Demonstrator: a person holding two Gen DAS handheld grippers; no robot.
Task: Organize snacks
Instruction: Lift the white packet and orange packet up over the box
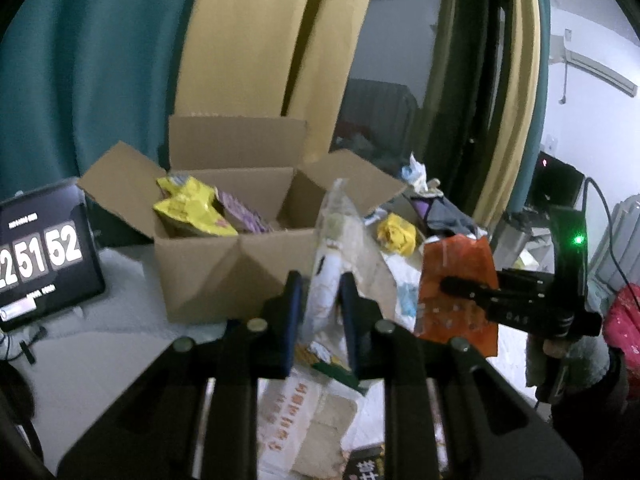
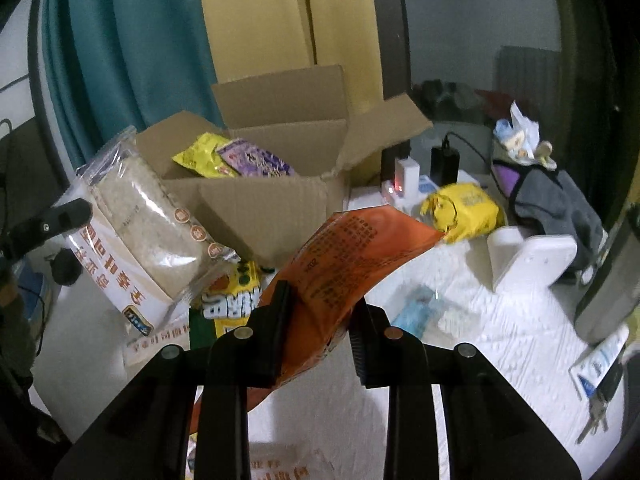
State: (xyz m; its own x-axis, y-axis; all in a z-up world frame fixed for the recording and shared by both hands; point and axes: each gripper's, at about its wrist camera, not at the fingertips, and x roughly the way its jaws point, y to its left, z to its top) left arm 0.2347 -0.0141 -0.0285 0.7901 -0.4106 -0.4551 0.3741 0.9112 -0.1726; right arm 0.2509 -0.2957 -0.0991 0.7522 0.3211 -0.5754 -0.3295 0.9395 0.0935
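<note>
An open cardboard box [image 1: 224,268] [image 2: 264,216] stands on the white table and holds a yellow packet [image 1: 192,208] [image 2: 204,156] and a purple packet [image 1: 244,212] [image 2: 256,162]. My left gripper [image 1: 320,300] is shut on a clear bag of pale snacks [image 1: 336,240] [image 2: 152,220], held up just right of the box. My right gripper [image 2: 320,320] is shut on an orange packet [image 2: 352,264] [image 1: 452,280], held in front of the box's right corner. Another yellow packet [image 1: 396,234] [image 2: 464,212] lies right of the box.
A tablet clock [image 1: 40,256] stands left of the box. More packets [image 1: 304,412] [image 2: 232,300] lie on the table below the grippers. Chargers [image 2: 444,164], a white block [image 2: 532,256], grey cloth [image 2: 560,200] and keys [image 2: 600,400] lie to the right.
</note>
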